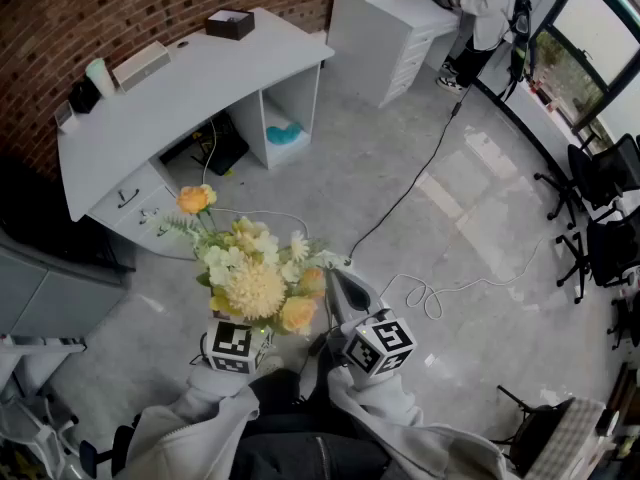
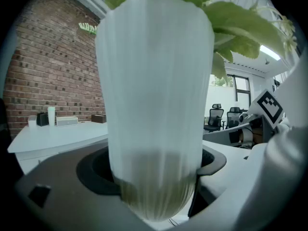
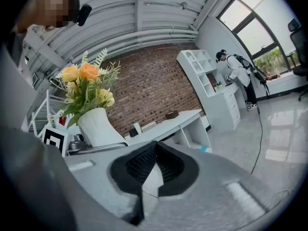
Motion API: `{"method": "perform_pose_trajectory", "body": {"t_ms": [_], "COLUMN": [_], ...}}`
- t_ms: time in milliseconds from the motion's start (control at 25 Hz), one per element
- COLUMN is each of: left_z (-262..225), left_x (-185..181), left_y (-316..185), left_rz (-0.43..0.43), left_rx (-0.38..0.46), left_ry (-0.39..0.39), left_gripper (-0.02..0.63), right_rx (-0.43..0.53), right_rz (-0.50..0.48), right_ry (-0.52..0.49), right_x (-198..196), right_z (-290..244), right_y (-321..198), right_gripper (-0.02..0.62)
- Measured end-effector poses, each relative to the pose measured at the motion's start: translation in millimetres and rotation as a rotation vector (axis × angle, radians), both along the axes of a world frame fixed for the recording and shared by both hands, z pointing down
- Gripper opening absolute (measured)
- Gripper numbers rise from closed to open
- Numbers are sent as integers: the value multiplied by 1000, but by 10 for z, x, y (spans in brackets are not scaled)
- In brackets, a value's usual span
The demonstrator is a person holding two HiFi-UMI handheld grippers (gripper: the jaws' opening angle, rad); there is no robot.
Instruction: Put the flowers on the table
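Note:
A bunch of yellow, orange and cream flowers (image 1: 252, 276) stands in a white ribbed vase (image 2: 156, 105). My left gripper (image 2: 156, 179) is shut on the vase's lower body, jaws wide on either side. In the head view the blooms hide those jaws, and only the left marker cube (image 1: 232, 346) shows. My right gripper (image 1: 338, 280) is beside the bouquet on its right, shut and empty, its black pads (image 3: 166, 165) pressed together. The right gripper view also takes in the vase (image 3: 96, 126) and flowers (image 3: 86, 81). The white table (image 1: 190, 93) stands ahead to the left, against a brick wall.
On the table are a dark box (image 1: 230, 23), a pale cup (image 1: 100, 76) and a flat white device (image 1: 140, 65). A black cable (image 1: 420, 173) runs across the grey floor. A person (image 1: 490, 13) stands at a white shelf unit far right. Office chairs (image 1: 600, 208) line the right side.

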State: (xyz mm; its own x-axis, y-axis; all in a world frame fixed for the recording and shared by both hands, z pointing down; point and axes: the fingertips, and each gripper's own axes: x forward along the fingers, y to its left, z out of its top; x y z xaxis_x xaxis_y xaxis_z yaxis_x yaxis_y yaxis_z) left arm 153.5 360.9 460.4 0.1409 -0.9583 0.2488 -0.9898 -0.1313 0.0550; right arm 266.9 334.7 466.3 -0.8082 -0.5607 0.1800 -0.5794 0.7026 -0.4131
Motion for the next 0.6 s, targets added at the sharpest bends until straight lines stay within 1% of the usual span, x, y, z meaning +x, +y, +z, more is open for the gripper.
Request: {"method": "perform_pose_trajectory", "body": {"t_ms": [120,240,400,520,600], "left_z": [-36,-65,-129,-231,-272], "left_x": [31,68,56,-93,-181], "left_y": [419,697,893,957,985], "left_rz": [-2,11,34,32,45], "left_rx": [2,12,34,41,44], "left_ry": [12,15,20,37,41], "left_gripper": [440,440,440,440,440], "right_rx": [-2,-13,-14,-5,1], "right_rz": [-16,-11,19,49,76], "right_ry": [17,16,12,0,-14], "right_x": [15,5,-68,-188,-259], "right_z": [-13,-47,-88,-127,-183], "right_y": [441,713,891,957,979], "right_gripper": [-2,-2,0,-2,-2]}}
